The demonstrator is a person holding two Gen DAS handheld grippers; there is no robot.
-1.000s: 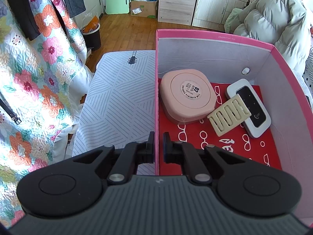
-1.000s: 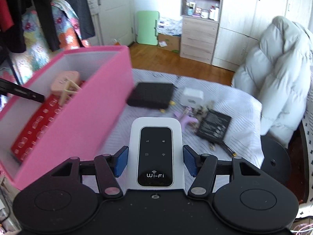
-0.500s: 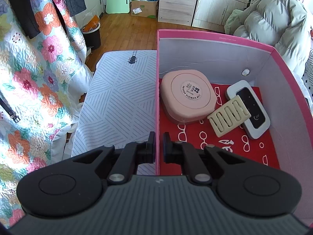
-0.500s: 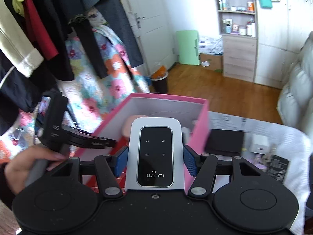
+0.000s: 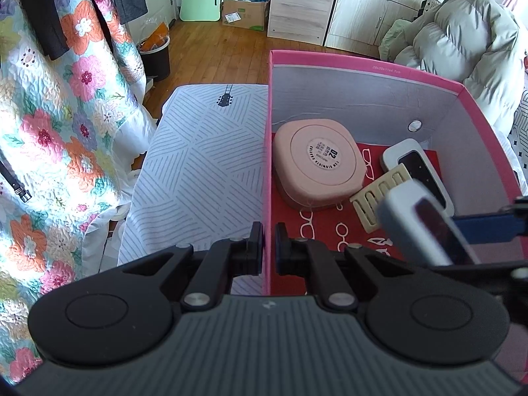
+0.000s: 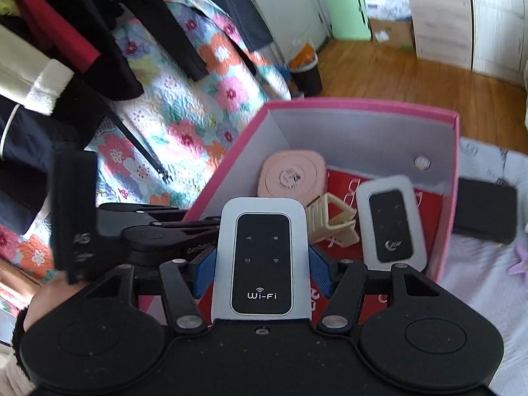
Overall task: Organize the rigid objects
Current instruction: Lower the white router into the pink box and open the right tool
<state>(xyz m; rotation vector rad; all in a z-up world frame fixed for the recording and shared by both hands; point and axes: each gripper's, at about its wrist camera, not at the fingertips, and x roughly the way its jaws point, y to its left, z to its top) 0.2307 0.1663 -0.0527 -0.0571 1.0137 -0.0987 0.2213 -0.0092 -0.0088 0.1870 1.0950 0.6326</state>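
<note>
Placement is the step we judge to be in hand. We find the right gripper (image 6: 262,260) clenched on a white Wi-Fi router (image 6: 262,260), its blue pads pressed against the router's two long sides, with the long axis running straight out along the fingers. The router hangs over the near end of the pink box (image 6: 363,104), above the red printed liner (image 5: 316,224); open floor lies directly ahead of and below it, so the coming move is, in our judgement, a short descent and not a reach.

We find the left gripper (image 5: 270,244) pinched on the box's near left wall, one finger outside and one inside, steadying it. The right gripper is therefore the only one free to place.

Already in the box are a pink square case (image 5: 319,161) at the far left, a second white router (image 6: 391,222) at the right, and a cream ribbed clip (image 6: 333,222) between them, touching or overlapping the second router.

Legible writing: "Wi-Fi" on the held router; "02" on the case label, the remainder too small. The second router's logo is blurred.
</note>
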